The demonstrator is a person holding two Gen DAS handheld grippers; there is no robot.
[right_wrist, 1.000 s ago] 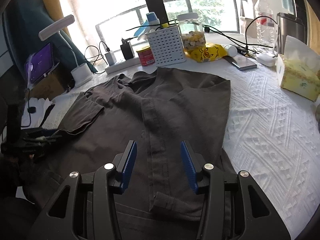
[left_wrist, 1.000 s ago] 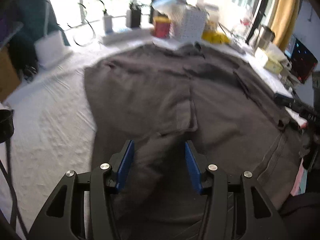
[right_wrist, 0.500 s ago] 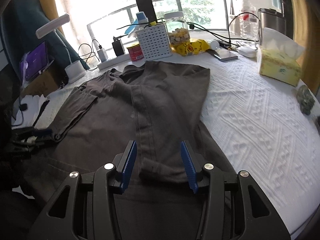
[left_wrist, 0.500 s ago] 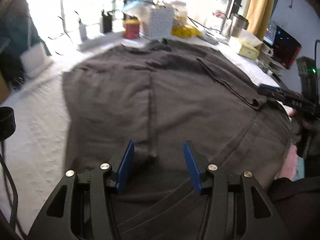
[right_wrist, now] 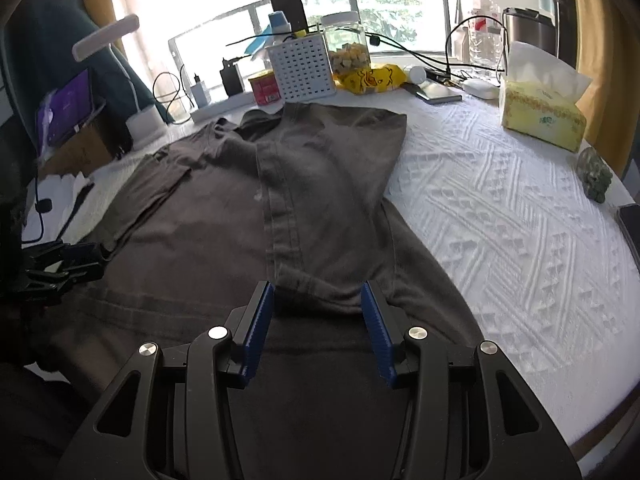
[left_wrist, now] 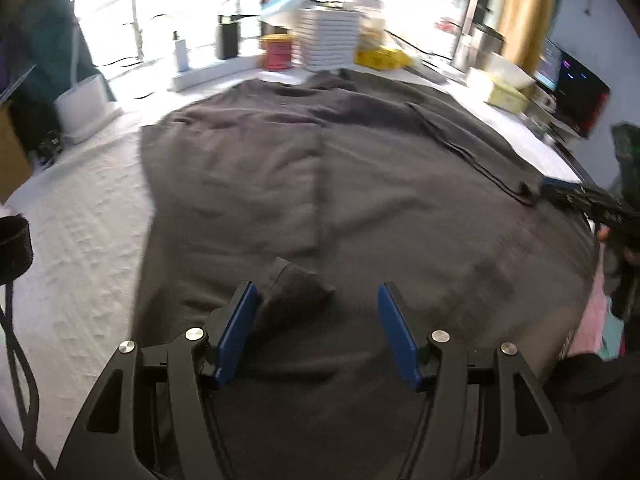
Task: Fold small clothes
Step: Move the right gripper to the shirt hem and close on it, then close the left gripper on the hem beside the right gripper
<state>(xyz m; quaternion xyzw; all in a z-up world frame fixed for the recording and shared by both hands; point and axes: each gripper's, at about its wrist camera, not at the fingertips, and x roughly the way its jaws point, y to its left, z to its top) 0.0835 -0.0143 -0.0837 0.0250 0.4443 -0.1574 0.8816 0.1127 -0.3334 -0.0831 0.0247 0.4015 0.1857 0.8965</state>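
1. Grippers come nearest in both wrist views. The left gripper (left_wrist: 318, 300) has its blue pads set wide apart, and its jaws have just been opening; a raised tuck of dark cloth lies between them, close against the left-hand pad (left_wrist: 236, 330), with the other pad clear of it. Nothing is clamped.
2. The right gripper (right_wrist: 317, 296) holds its blue pads apart at a moderate gap, above the lower edge of a folded-over panel; the pads do not press on the cloth.
3. The dark grey-brown shirt (right_wrist: 224, 216) lies spread flat on the white textured tablecloth (right_wrist: 500, 208), filling the middle of the table. Its right side is folded inward, with a stitched seam running down the fold, and a sleeve (right_wrist: 160, 184) lies folded on the other side.
4. In the right wrist view the left gripper shows at the left edge, beside the shirt; in the left wrist view the right gripper (left_wrist: 580, 200) shows at the right edge, a hand behind it.
5. Further off, to the right, a yellow tissue box (right_wrist: 540, 116) stands on the cloth, well apart from the shirt.
6. Farthest, just beyond the collar, stand a white perforated basket (right_wrist: 304, 68), a red can (right_wrist: 266, 88), a clear jar (right_wrist: 346, 46) and a yellow packet (right_wrist: 372, 78), before the bright window.
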